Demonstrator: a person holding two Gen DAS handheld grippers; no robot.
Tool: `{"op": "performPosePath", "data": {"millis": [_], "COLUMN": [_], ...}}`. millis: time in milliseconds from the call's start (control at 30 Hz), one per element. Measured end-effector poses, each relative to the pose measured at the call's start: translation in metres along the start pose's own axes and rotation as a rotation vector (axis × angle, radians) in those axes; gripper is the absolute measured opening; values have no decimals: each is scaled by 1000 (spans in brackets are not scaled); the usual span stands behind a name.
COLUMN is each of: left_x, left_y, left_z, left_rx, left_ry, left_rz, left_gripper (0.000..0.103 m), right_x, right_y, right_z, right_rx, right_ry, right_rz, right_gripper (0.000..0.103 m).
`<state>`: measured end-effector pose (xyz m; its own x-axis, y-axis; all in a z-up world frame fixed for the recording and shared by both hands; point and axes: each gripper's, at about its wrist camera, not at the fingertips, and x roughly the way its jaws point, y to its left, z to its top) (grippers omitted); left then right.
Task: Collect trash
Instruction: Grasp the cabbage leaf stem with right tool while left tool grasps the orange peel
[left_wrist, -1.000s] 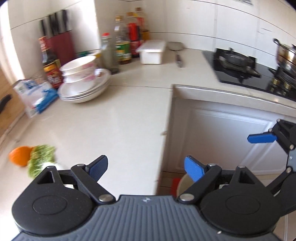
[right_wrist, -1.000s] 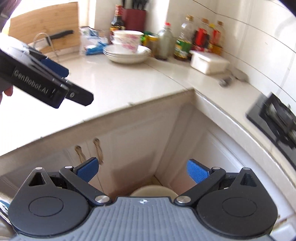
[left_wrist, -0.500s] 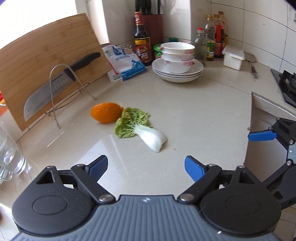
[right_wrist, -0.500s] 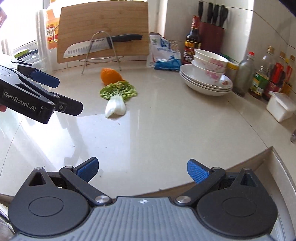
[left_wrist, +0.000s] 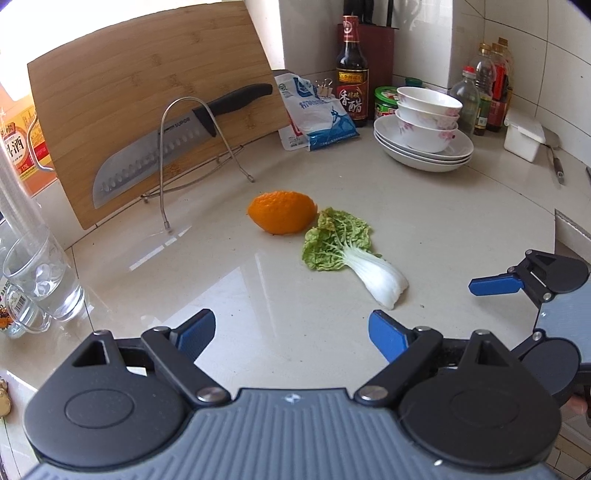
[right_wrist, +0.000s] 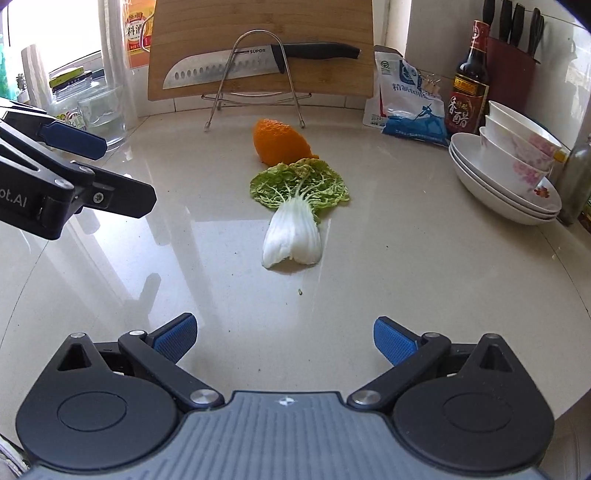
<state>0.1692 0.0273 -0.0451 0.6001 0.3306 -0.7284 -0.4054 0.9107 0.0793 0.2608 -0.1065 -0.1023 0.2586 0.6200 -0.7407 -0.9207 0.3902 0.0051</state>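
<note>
The pale worktop (right_wrist: 406, 258) fills the middle of both views, with a wooden cutting board (left_wrist: 147, 110) propped upright at the top and a big knife (left_wrist: 177, 147) resting on a wire stand against it. A stack of white plates and bowls (left_wrist: 424, 136) sits at the upper right of the left wrist view.

The left gripper (left_wrist: 291, 332) tilts down toward the worktop from the bottom of its frame, its blue fingers (left_wrist: 195, 330) spread wide with nothing between them. The right gripper (right_wrist: 284, 336) is tilted down likewise, its fingers (right_wrist: 391, 338) also wide apart and empty. Each gripper shows at the edge of the other's view, the left one at the left side of the right wrist frame.

The trash lies at the centre of the worktop: a cabbage leaf (right_wrist: 299, 206) with its white stalk pointing toward the grippers, and an orange peel (right_wrist: 279, 142) touching its green end, just in front of the knife stand. Neither gripper touches them.
</note>
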Motion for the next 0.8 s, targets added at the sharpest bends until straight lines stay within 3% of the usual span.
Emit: {"op": "performPosePath", "data": {"millis": [800], "left_x": [44], "left_y": [27], "left_z": [26], "left_rx": [-65], "left_ry": [25], "left_rz": [2], "left_gripper": [90], "right_x": [63], "right_y": [-16], "right_z": [56], "right_rx": [-43], "right_ry": [-6], "right_rz": [46], "right_gripper": [103]}}
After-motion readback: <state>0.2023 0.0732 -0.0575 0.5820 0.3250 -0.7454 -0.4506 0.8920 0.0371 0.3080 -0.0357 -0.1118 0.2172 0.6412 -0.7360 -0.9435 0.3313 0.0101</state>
